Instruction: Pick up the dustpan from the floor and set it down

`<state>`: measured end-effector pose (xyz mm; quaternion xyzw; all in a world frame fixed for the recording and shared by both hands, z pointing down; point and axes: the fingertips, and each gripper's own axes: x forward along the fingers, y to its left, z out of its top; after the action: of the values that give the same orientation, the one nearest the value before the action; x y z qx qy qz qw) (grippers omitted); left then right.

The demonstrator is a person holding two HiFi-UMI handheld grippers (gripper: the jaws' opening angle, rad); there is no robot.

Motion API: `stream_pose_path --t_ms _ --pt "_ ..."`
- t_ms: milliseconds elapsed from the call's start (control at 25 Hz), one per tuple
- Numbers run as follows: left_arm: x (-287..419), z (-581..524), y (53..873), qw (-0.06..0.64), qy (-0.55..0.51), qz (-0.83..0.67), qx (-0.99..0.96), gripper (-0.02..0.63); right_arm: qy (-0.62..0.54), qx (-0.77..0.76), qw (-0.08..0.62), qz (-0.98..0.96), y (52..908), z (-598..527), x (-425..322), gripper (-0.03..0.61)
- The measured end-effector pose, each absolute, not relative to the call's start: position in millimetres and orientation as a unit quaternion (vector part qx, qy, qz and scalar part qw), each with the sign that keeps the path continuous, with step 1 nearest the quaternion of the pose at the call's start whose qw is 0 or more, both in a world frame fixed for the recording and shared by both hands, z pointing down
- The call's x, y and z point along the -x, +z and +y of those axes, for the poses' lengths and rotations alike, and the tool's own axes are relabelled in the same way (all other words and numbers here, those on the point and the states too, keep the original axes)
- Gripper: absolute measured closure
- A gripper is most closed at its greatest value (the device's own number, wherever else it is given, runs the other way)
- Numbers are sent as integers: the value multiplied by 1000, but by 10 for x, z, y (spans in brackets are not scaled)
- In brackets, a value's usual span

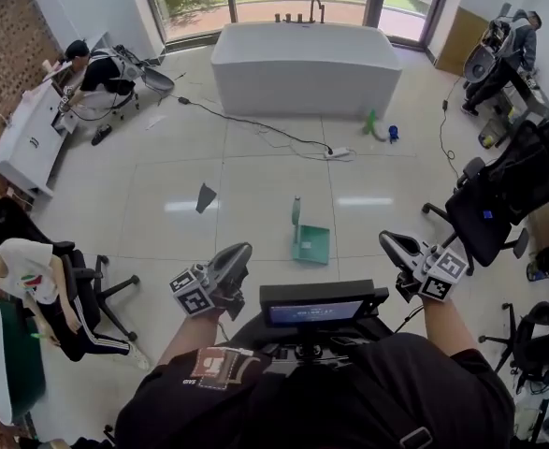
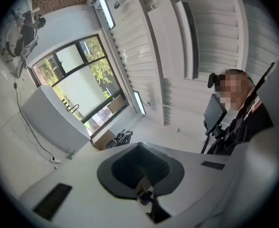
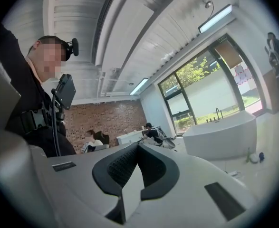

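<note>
The left hand-held gripper point(image 1: 239, 253) and right hand-held gripper point(image 1: 388, 242), two in all, are both clamped closed on nothing up by the chest, well apart from the one green plastic dustpan point(image 1: 310, 241) on the pale tiled floor point(image 1: 162, 241) ahead. Reach down like that and the closed jaws could just shove its upright handle and tip it over.

Dustpan point(image 1: 310, 243) on floor point(image 1: 255, 199) before bathtub point(image 1: 302, 68)

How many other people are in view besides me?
3: a person in black top left, a person in white lower left, a person in grey top right. Others may be hidden.
</note>
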<state>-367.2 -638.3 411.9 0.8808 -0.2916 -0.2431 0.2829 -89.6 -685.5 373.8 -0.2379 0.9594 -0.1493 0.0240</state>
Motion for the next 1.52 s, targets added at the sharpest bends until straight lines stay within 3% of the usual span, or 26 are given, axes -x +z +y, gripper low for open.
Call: stream_pose_path --t_ms 200,400,640,840,1080,1320,1520 --pt "3699 -5687 3897 288 -247 -260 -888 609 -114 277 48 953 2981 -6146 750 568" --pt "3414 -5020 3717 286 -251 -244 -892 609 -114 287 57 949 2787 -5376 479 568" --pt "2174 -3850 3485 271 -241 -242 -900 609 -110 253 51 960 2736 -4099 -541 568" --pt "1217 -2165 3445 268 -256 -266 -890 609 -123 210 45 969 3065 -2415 -1314 568" --pt "383 -572 3394 257 -250 -327 -875 609 -146 140 44 978 3302 -1230 -1986 568" --pt "403 1010 3078 225 -259 -358 -869 609 -131 111 53 984 2964 158 -1981 568" --pt "1048 2767 3068 201 -267 -359 -872 609 -114 109 48 986 2914 1694 -1348 568"
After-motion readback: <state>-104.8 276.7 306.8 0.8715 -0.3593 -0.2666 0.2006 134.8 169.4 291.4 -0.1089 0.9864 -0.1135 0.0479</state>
